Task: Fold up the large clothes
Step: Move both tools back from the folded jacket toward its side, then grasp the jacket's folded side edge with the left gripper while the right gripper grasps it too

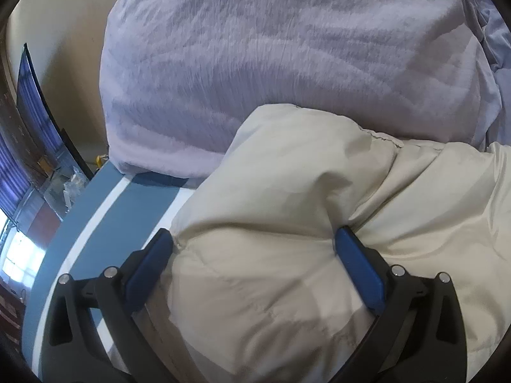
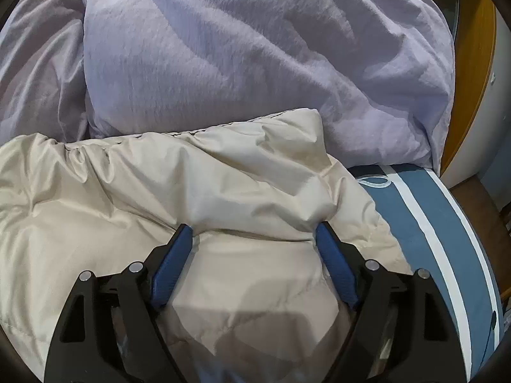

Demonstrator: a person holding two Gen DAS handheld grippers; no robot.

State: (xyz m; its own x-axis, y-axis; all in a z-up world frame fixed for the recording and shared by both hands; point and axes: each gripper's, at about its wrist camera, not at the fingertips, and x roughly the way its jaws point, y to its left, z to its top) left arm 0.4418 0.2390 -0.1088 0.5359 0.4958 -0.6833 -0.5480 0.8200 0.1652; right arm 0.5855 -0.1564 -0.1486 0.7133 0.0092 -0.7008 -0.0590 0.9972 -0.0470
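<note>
- the puffy cream-beige quilted jacket of smooth shiny fabric (image 1: 319, 223) lies bunched on a bed, covering the lower half of both wrist views, with a stitched, gathered seam along its far edge.
- the left gripper (image 1: 255, 249) has its black arms and blue fingers (image 1: 150, 265) spread wide; a thick fold of the jacket bulges between them, and the right-hand finger tip presses into a crease of the fabric.
- the right gripper (image 2: 254, 242) is spread wide too, its blue fingers (image 2: 335, 268) set on either side of a padded hump of the same jacket (image 2: 159, 191), both tips touching the cloth.
- just behind the jacket, and touching its far edge, a big crumpled lavender duvet of crinkled fabric (image 1: 271, 63) is heaped up, filling the upper part of both views (image 2: 239, 63).
- under both lies a teal-blue bedsheet with white stripes (image 1: 105, 210), bare at the left of the left view and at the right of the right view (image 2: 431, 229).
- a dark flat screen (image 1: 38, 105) stands against a beige wall at the far left of the left view.
- an orange wooden frame (image 2: 472, 79) curves along the right edge of the right view.
</note>
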